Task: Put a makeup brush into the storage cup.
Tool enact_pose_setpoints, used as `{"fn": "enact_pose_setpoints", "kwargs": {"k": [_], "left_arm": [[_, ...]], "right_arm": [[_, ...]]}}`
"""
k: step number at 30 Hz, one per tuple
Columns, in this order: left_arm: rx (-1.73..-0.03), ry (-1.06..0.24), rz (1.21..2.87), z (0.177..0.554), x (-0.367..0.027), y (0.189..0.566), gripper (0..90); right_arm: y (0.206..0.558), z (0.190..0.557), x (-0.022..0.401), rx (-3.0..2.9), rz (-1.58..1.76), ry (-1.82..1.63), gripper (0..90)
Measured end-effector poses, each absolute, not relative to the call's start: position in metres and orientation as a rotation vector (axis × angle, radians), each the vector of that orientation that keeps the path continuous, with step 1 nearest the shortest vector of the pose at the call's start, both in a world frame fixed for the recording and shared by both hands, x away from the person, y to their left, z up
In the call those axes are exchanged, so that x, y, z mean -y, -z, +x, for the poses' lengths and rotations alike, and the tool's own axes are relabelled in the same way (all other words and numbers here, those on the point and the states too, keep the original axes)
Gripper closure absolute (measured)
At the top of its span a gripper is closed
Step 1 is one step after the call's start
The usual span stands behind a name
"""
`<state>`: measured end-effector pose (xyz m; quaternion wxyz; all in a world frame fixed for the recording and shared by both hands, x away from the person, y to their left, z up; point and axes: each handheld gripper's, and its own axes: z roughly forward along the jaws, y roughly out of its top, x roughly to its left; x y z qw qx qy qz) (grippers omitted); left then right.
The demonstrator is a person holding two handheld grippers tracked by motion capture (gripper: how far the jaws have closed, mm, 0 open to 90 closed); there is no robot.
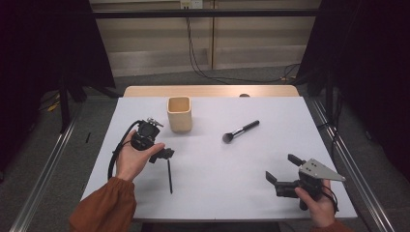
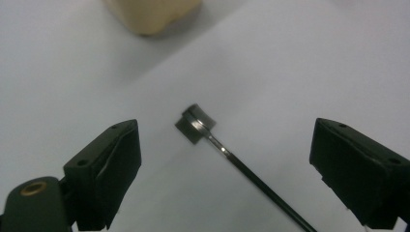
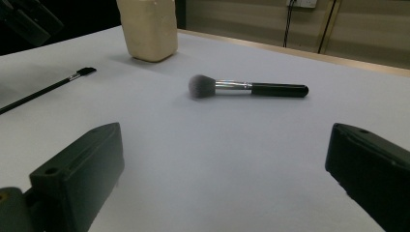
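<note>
White table (image 1: 270,159), cup (image 1: 179,114), two brushes (image 1: 240,130)

Thin brush (image 2: 227,153): slim black handle, short silver ferrule, small flat dark head. Lies flat on the white worktop (image 1: 232,164), untouched. In the high view it runs nearly straight, handle end toward the near edge, head end pointing away toward the beige cup (image 1: 179,114); cup stands upright, well apart from the head. In the left gripper view the head sits centred in the frame, with the handle running off to the lower right corner. In the right gripper view it lies at far left, head nearer the cup. Bristles look short and squared; finer detail is blurred.
</note>
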<state>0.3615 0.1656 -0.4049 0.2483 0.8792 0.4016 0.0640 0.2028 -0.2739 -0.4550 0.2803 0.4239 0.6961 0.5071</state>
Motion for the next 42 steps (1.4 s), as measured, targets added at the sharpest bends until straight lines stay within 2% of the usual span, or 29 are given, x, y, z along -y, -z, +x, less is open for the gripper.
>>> {"fn": "enact_pose_setpoints", "kwargs": {"k": [7, 12, 15, 20, 32, 41, 42], "left_arm": [[-1.11, -0.125, 2.471, 0.364, -0.157, 0.412, 8.7], [-1.151, -0.15, 2.505, 0.367, -0.155, 0.417, 8.6], [-1.152, -0.108, 2.543, 0.367, -0.152, 0.422, 8.7], [-1.169, -0.11, 2.621, 0.368, -0.144, 0.43, 8.7], [-1.256, -0.06, 2.67, 0.369, -0.136, 0.442, 9.1], [-1.291, 0.002, 2.664, 0.369, -0.133, 0.447, 19.0], [-1.296, -0.005, 2.674, 0.369, -0.133, 0.448, 22.2]], "right_arm": [[0.455, 0.203, 0.274, -1.873, 1.131, -1.351, 0.0], [0.455, 0.203, 0.274, -1.873, 1.127, -1.351, 0.0], [0.455, 0.203, 0.274, -1.874, 1.129, -1.352, 0.0], [0.455, 0.203, 0.273, -1.877, 1.127, -1.352, 0.0], [0.456, 0.203, 0.273, -1.88, 1.124, -1.347, 0.0], [0.456, 0.203, 0.273, -1.883, 1.123, -1.345, 0.0], [0.456, 0.203, 0.272, -1.886, 1.121, -1.343, 0.0]]}}
